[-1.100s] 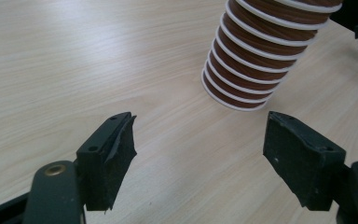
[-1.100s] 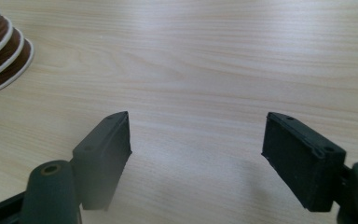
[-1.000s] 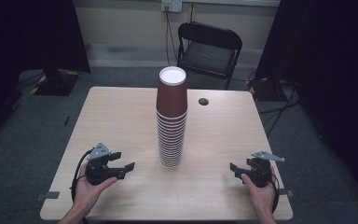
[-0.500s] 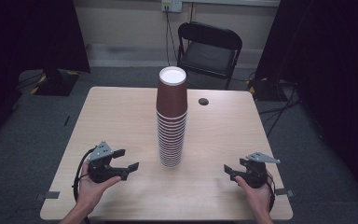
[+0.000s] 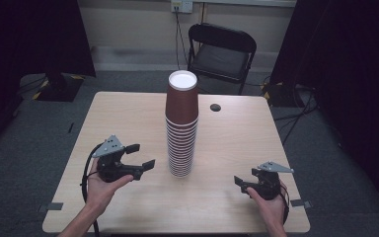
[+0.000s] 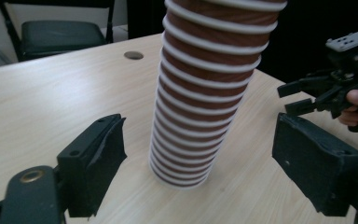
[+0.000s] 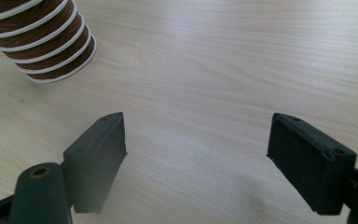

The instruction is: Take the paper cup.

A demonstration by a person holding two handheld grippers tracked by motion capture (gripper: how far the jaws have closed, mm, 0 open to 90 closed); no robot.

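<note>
Left claw (image 5: 140,156) just opening, wide, nothing inside. Tall stack of cups (image 5: 181,129) standing on surface (image 5: 128,118) just ahead of it, apart. Right claw (image 5: 239,181) wide too, farther from stack.

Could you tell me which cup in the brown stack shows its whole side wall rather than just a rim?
The top cup: its full brown wall and white inside show, while the cups below show only stacked white rims.
</note>
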